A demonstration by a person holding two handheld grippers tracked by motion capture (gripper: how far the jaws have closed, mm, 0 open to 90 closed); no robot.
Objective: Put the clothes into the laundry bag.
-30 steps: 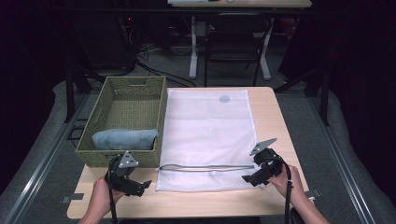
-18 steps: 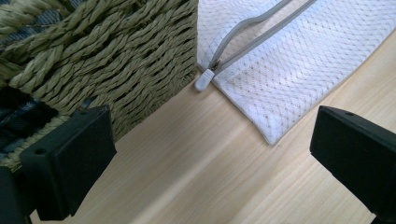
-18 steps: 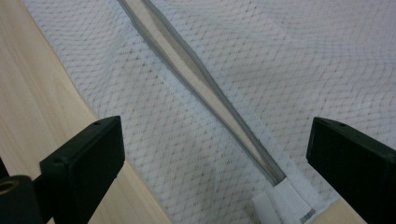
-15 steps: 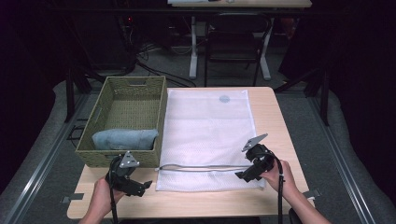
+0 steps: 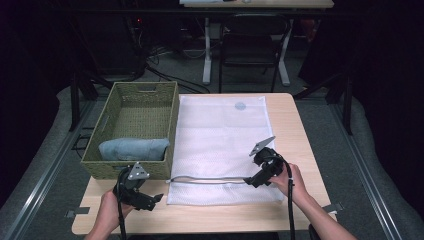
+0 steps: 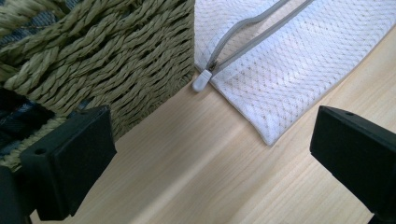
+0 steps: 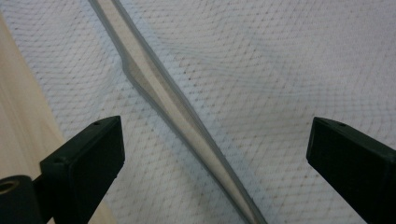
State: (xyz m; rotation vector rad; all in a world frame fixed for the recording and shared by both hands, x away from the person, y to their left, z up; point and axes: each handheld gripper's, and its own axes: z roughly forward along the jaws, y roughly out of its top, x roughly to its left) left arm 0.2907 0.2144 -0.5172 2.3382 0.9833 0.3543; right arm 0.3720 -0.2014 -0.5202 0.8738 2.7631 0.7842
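A white mesh laundry bag (image 5: 222, 140) lies flat on the wooden table (image 5: 295, 130), its grey zipper (image 5: 207, 179) unzipped along the near edge. My right gripper (image 5: 251, 181) hovers open over the zipper's right end; the parted zipper (image 7: 187, 121) runs between its jaws. My left gripper (image 5: 156, 199) rests open on the table by the basket's near corner. The white zipper pull (image 6: 201, 81) lies ahead of it, at the bag's (image 6: 289, 60) left corner. A folded blue-grey cloth (image 5: 134, 149) lies inside the woven green basket (image 5: 172, 115).
The basket's woven wall (image 6: 107, 60) stands close on the left of the left gripper. Bare wood (image 6: 187, 172) lies between the left jaws. The table's near edge runs just behind both hands. A chair (image 5: 250, 45) and desk legs stand beyond the far edge.
My right gripper has slid left and forward from the bag's right edge onto the zipper's right end. The left gripper has stayed where it was.
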